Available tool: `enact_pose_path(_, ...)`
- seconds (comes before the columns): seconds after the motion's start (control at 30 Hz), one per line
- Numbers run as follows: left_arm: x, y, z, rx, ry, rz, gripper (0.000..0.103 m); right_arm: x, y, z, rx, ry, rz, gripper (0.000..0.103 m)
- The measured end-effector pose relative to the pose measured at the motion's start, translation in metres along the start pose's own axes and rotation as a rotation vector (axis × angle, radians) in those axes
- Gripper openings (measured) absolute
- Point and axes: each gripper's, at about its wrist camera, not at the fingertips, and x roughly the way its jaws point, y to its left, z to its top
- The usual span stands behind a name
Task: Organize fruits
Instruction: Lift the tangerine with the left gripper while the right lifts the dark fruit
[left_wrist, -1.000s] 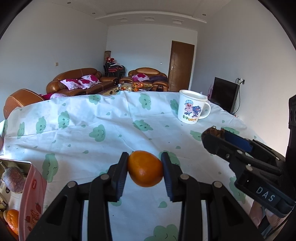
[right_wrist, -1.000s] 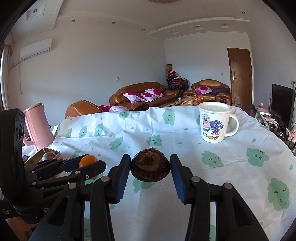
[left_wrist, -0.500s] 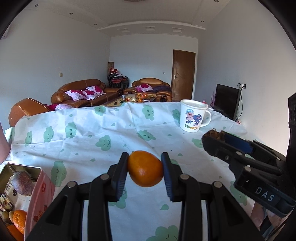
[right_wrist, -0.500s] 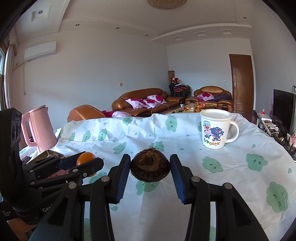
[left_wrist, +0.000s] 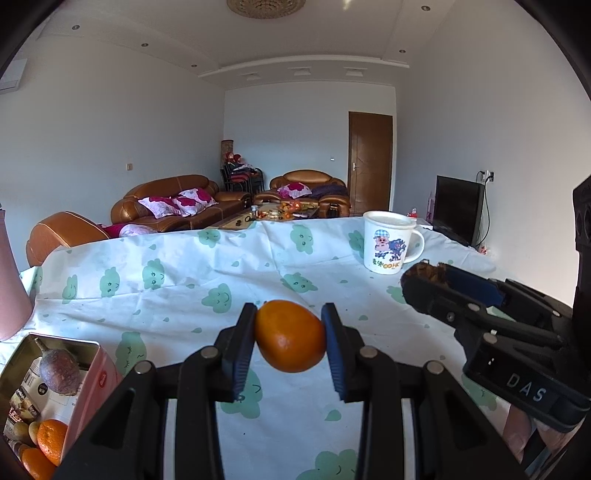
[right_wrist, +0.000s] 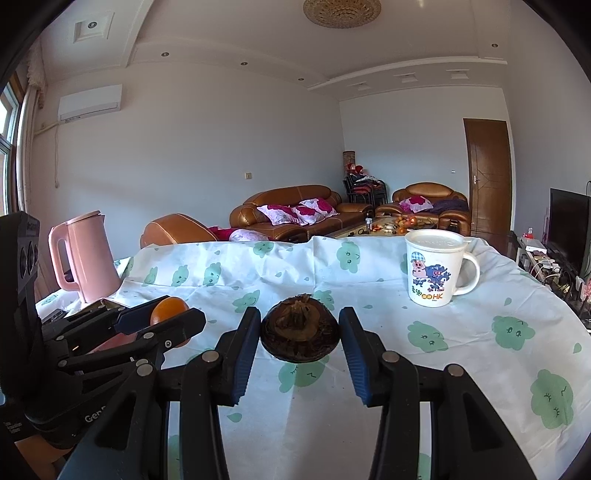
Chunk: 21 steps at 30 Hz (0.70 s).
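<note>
Mug: "OOHK" printed under cartoon pig. Right gripper body: label "DAS". Left gripper body: "Gen", rest cut off.

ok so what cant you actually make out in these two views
- Tin box, left wrist view: cut off by the lower left edge, so its full contents are unknown.
- Dark brown fruit in the right gripper: its underside is hidden, its kind unclear.
- Mug: a lid covers whatever is inside.
- Items on the far coffee table: too small to identify.
- Pink kettle, left wrist view: cut by the left edge.
</note>
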Motion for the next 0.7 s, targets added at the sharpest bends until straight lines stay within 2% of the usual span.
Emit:
enact_pose_path(0.4, -0.007, 0.009, -0.004, -0.018, 0.006, -0.005, 0.037, -0.001, 0.013, -0.001, -0.062, -0.001, -0.026, 0.046)
enact_pose_path(0.7, -0.014, 0.024, -0.008, -0.042, 0.031, 0.001, 0.037, 0.0, 0.008, -0.001, -0.004, 0.018, 0.014, 0.046)
